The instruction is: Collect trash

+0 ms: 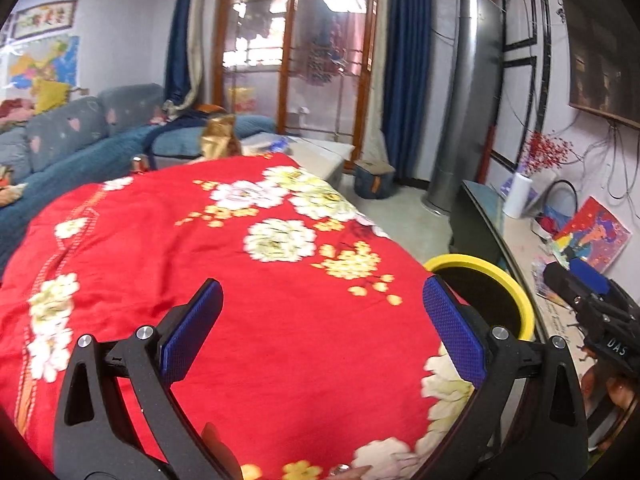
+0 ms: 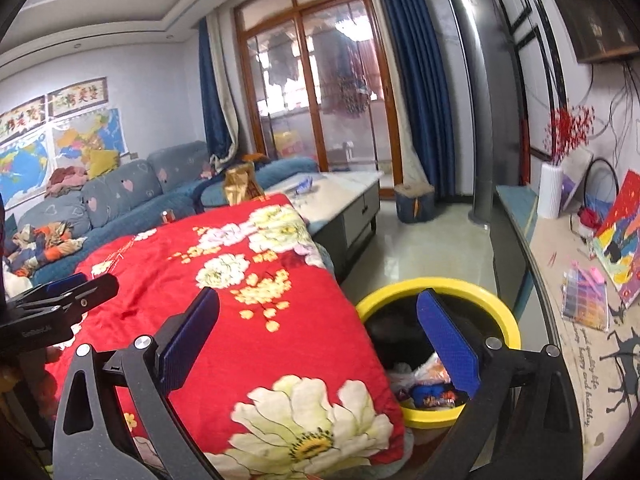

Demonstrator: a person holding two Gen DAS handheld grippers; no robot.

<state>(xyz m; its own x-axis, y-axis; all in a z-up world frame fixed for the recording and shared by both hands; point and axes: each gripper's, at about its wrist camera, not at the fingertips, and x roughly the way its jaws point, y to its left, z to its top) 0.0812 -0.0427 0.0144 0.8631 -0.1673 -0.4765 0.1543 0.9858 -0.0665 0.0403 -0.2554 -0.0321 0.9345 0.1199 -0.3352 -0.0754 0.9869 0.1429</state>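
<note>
My left gripper (image 1: 324, 332) hangs open over a red floral blanket (image 1: 200, 240), nothing between its blue pads (image 1: 452, 332). My right gripper (image 2: 318, 340) is open too and holds nothing. It straddles the blanket's edge and a yellow-rimmed bin (image 2: 440, 284) on the floor. Crumpled wrappers (image 2: 428, 390) lie inside the bin. In the left wrist view the bin (image 1: 522, 296) shows behind the right finger, and the right gripper (image 1: 568, 278) pokes in at the right edge. The left gripper (image 2: 96, 282) shows at the left of the right wrist view. A gold bag (image 2: 240, 188) stands at the blanket's far end.
A blue sofa (image 2: 132, 196) with clothes runs along the left. A pale coffee table (image 2: 344, 192) stands beyond the blanket. A long cabinet (image 2: 560, 260) with a white vase, paintings and small items lines the right wall. Tiled floor (image 2: 420, 240) lies between them.
</note>
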